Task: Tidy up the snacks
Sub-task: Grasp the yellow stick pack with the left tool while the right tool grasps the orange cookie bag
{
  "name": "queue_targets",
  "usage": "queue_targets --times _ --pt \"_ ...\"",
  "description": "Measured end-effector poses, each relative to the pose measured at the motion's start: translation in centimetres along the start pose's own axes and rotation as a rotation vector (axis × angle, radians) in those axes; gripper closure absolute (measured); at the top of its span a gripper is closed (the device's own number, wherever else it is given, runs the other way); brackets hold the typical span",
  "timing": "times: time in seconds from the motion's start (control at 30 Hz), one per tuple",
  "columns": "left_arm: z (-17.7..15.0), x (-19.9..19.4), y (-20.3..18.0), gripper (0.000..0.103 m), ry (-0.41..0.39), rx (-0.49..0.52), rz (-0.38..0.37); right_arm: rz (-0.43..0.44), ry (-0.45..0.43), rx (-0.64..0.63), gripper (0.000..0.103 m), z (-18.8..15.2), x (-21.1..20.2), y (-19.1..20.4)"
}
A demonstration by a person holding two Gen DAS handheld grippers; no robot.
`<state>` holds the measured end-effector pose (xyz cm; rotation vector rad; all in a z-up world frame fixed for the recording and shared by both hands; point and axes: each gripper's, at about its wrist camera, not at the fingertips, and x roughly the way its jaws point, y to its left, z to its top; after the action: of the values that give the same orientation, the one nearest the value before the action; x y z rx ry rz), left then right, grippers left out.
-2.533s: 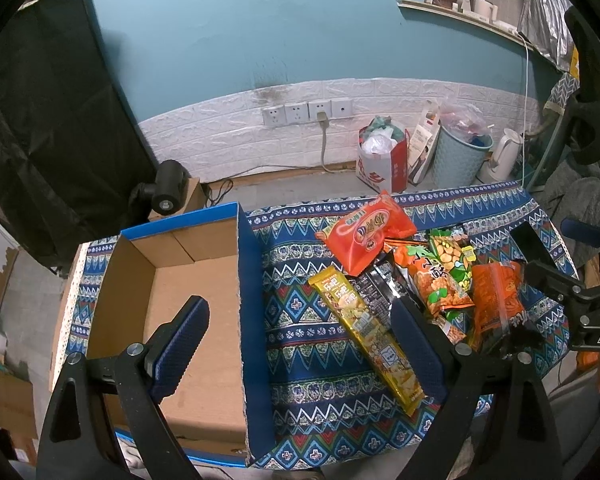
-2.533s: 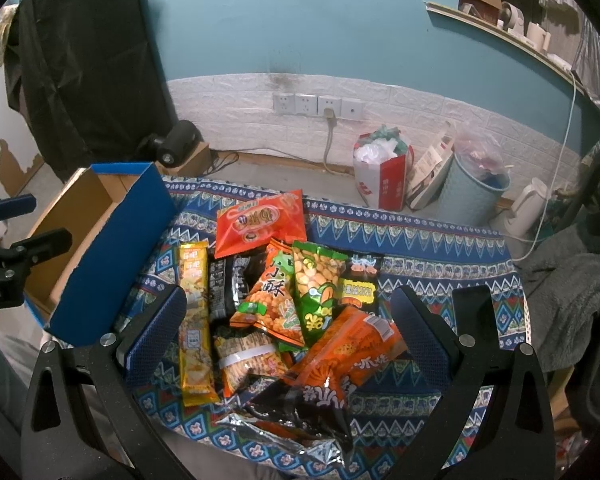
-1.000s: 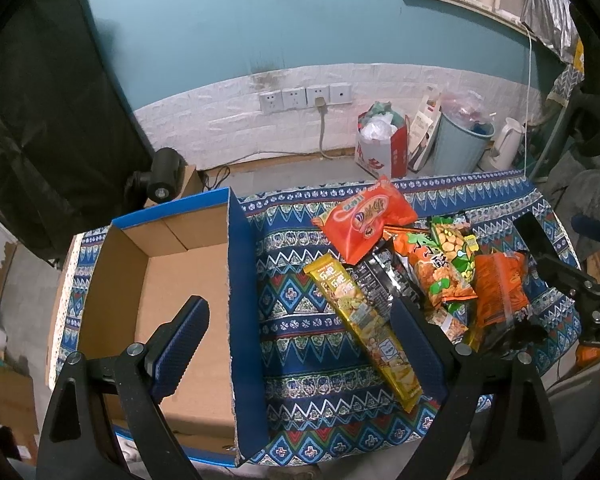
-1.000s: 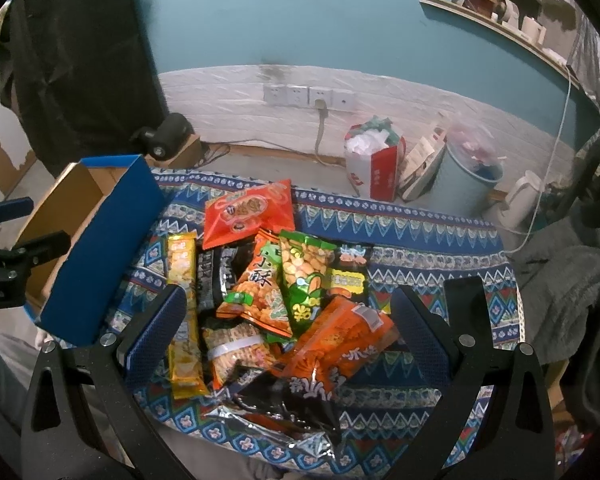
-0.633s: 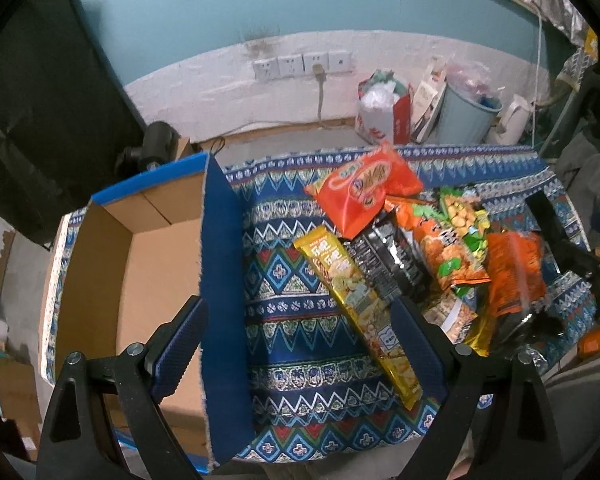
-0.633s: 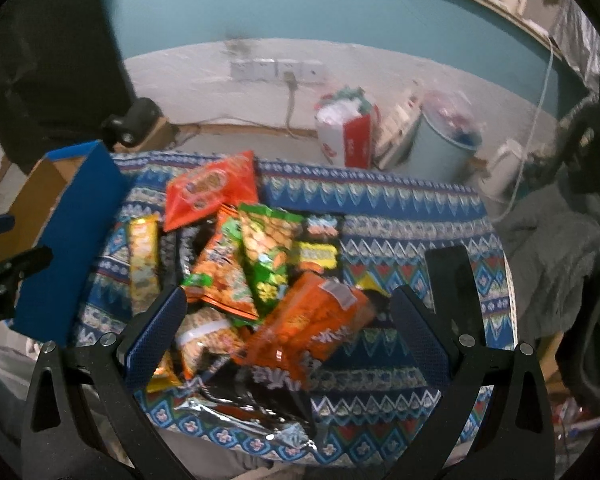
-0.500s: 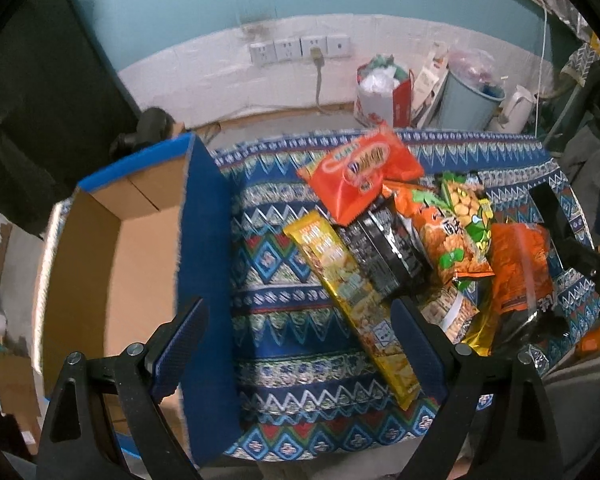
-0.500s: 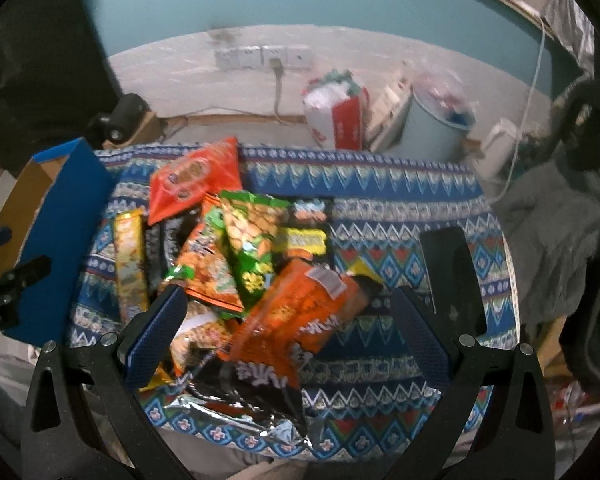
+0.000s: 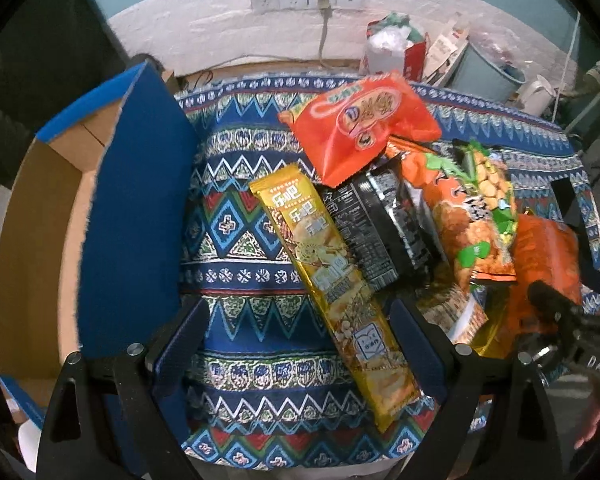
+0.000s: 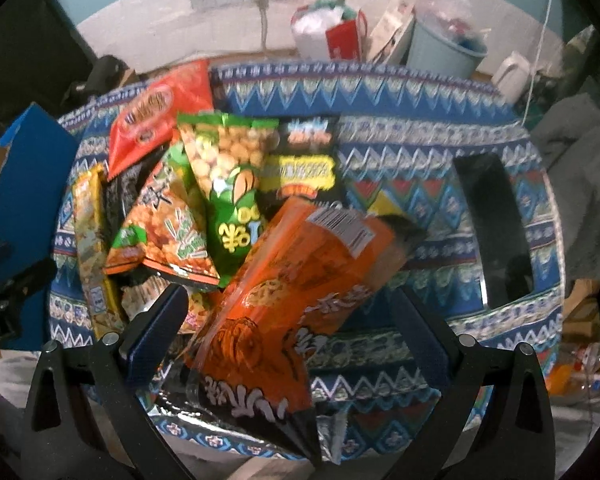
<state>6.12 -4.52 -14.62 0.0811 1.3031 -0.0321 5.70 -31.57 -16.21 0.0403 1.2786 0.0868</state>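
Orange bag tops the snack pile on the counter, between the wide-open right hand-held gripper jaws: close mid-bag, lift clear; left hand-held gripper open, box beside.

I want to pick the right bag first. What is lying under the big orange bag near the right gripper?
Under the orange bag lies a silver-black foil packet, partly visible. Whatever lies beneath its middle is covered.
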Motion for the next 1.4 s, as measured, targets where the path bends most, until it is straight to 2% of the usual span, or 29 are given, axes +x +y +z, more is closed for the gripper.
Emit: queue_targets --times 0.07,0.2,0.3,0.37,0.4,0.63,0.7,1.1,1.4 --pt "0.0 0.7 0.0 0.010 0.020 -0.009 0.001 -0.004 0.017 -0.016 0.007 -0.1 0.8 0.1" --pt "0.3 2.5 -0.2 0.010 0.059 -0.022 0.008 0.000 0.044 -0.043 0.026 -0.2 1.8 -0.1" --pt "0.5 3.5 -0.4 0.010 0.079 -0.022 0.014 0.005 0.027 -0.054 0.039 0.0 1.7 -0.7" --pt "0.5 4.1 -0.6 0.010 0.092 -0.019 0.016 0.017 0.010 -0.054 0.056 0.2 1.5 -1.3" --pt "0.5 4.5 -0.8 0.013 0.101 -0.014 0.018 0.024 0.002 -0.052 0.058 0.3 1.3 -1.5" --pt "0.2 6.1 -1.6 0.038 0.115 0.026 -0.038 0.034 -0.042 -0.056 0.063 1.0 1.2 -2.5" --pt "-0.1 6.7 -2.0 0.053 0.140 0.040 -0.068 0.030 -0.054 -0.063 0.063 1.1 1.1 -2.5" --pt "-1.1 5.2 -0.7 0.070 0.083 0.075 -0.067 0.051 -0.121 -0.067 0.064 1.3 -0.9 -2.4" --pt "-2.0 0.4 -0.6 0.072 -0.022 0.146 -0.050 0.062 -0.172 -0.101 0.065 1.3 -2.7 -0.5"
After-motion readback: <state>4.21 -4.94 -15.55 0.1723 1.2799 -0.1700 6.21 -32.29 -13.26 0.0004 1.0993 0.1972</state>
